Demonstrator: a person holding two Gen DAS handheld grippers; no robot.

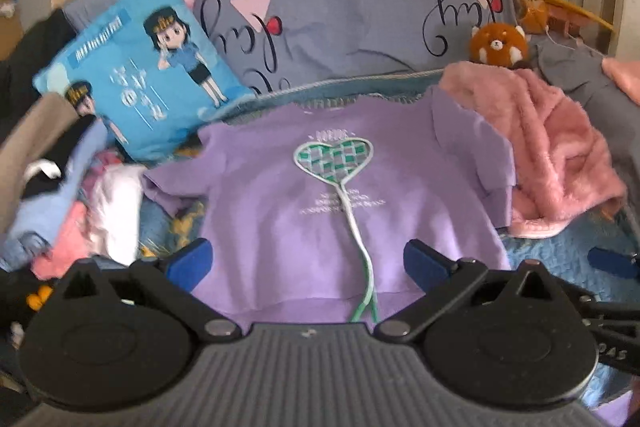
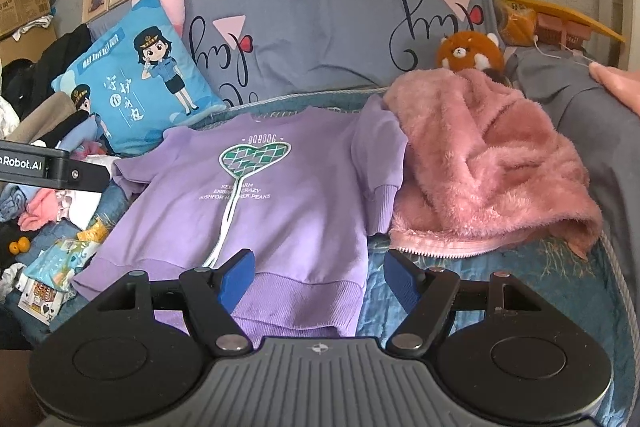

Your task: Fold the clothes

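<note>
Left gripper (image 1: 307, 263), black with 2 blue finger pads: jaws spread wide, nothing between them, hovering over the lower half of the lilac long-sleeved sweatshirt (image 1: 320, 211). Right gripper (image 2: 318, 277), same build: jaws likewise apart and empty, its left pad over the ribbed hem, its right pad over the blue quilted bedcover (image 2: 520, 283) just beside the garment's edge.

The lilac sweatshirt (image 2: 280, 227) lies flat, front up, on the bedcover, collar toward the headboard end, hem toward the cameras. A green-and-white checked heart emblem (image 2: 255, 159) with a long white cord sits on the chest — small white lettering below it. In the right wrist view its right-hand sleeve is bent downward, touching the pink fluffy zip-up jacket (image 2: 488, 171) heaped alongside.

Beyond the collar: a grey-blue pillowcase with black script and pink triangles (image 2: 328, 27), and a blue square cushion printed with cartoon officers (image 2: 140, 79) leaning at the left. An orange red-panda plush toy (image 2: 468, 53) sits behind the jacket. A mixed pile of clothes (image 1: 68, 195) lies at far left.
</note>
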